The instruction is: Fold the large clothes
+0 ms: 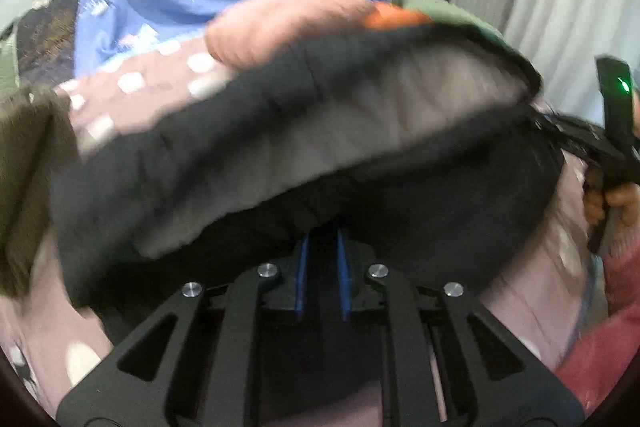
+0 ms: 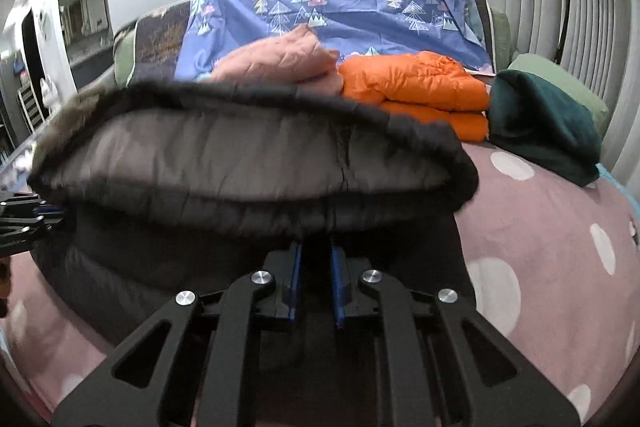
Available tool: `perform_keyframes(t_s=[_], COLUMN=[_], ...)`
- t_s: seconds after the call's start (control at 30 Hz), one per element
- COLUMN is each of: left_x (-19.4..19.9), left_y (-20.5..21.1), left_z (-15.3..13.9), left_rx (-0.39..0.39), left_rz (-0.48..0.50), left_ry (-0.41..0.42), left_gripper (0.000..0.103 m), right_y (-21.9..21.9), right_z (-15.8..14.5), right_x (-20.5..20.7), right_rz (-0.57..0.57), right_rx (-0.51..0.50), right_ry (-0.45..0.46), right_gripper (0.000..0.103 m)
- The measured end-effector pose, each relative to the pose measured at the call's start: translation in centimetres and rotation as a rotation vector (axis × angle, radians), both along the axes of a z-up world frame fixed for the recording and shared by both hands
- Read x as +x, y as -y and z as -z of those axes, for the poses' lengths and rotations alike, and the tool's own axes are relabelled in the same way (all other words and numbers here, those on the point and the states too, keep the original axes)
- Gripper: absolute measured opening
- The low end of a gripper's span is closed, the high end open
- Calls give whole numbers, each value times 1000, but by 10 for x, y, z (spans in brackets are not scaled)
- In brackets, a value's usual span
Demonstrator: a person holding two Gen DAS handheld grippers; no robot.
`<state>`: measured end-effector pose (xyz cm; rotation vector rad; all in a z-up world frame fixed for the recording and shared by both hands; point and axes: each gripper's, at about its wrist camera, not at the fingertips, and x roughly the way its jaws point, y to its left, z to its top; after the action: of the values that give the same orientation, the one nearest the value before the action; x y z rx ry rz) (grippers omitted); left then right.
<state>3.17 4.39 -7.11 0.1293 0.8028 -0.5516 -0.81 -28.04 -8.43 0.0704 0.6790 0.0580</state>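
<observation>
A dark padded jacket (image 2: 240,155) with a grey lining lies on the pink dotted blanket (image 2: 540,247), its near edge lifted and folded over. My right gripper (image 2: 316,247) is shut on the jacket's black edge, with fabric between the blue pads. The left gripper (image 2: 40,215) shows at the left border of the right wrist view, at the jacket's other end. In the blurred left wrist view, the same jacket (image 1: 300,131) fills the middle. My left gripper (image 1: 322,239) is shut on its dark hem. A hand (image 1: 608,199) holds the right gripper (image 1: 538,123) at the jacket's far right corner.
Behind the jacket sit a folded pink quilted jacket (image 2: 280,63) and a folded orange puffer jacket (image 2: 420,87). A dark green bundle (image 2: 548,123) lies at the right. A blue tree-print sheet (image 2: 340,7) covers the backrest. Pale curtains (image 2: 580,7) hang on the right.
</observation>
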Motion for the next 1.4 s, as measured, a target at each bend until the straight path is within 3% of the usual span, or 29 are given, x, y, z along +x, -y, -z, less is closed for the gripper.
perform_keyframes(t_s=[0.1,0.13,0.27,0.33,0.4,0.47,0.53,0.6,0.63,0.67,0.7,0.73,0.77,0.83,0.93,1.0,1.1,1.17,1.27,1.3,1.33,1.37,1.4], left_x=[29,38,51,53,54,66,80,98,103,113,115,116,121,126,125,129,141,148,146,143,141,137,133], left_y=[-6,-9,-22,-26,-31,-39,-49,-65,-71,-77,-78,-77,-75,-74,-77,-77,-69,-64,-70,-76,-81,-87,-91], left_z=[-29,-41,-70,-72,-63,-47,-36,-17,-10,-1,4,9,11,5,-18,-24,-6,20,31,28,25,18,12], left_rx=[-29,-52,-104,-88,-52,-9,-3,-44,-68,-110,-126,-126,-108,-117,-162,-149,-81,-24,-75,-116,-147,-191,-224], left_rz=[-96,-142,-239,-249,-265,-298,-327,-354,-356,-348,-331,-319,-314,-319,-347,-384,-396,-399,-407,-407,-404,-403,-406], left_ry=[112,145,240,258,249,188,123,19,-12,-56,-74,-83,-90,-68,20,53,16,-39,-84,-93,-101,-106,-104], left_gripper=[13,18,54,65,72,80,83,83,82,73,61,35,17,5,0,0,0,0,1,4,20,53,67], right_y=[10,15,30,37,43,53,63,73,76,80,82,81,81,79,82,84,80,78,66,63,60,59,59], right_z=[-20,-24,-36,-35,-31,-23,-13,-3,1,7,12,14,15,9,-8,-8,22,40,43,42,40,39,39], right_x=[19,25,46,55,62,70,84,98,102,108,112,113,114,108,93,96,115,121,115,112,111,110,110], right_rz=[58,75,133,131,138,132,116,97,91,86,77,64,60,85,160,195,165,193,215,216,214,214,215], right_rx=[33,43,42,23,14,39,65,116,139,175,201,217,227,226,191,160,133,62,-20,-43,-71,-86,-87], right_ry=[57,66,82,71,44,17,-30,-81,-98,-125,-144,-153,-159,-123,-44,-44,-146,-184,-176,-169,-163,-162,-161], right_gripper=[14,14,14,17,44,57,58,61,61,61,52,35,8,4,3,3,5,6,6,6,6,6,6])
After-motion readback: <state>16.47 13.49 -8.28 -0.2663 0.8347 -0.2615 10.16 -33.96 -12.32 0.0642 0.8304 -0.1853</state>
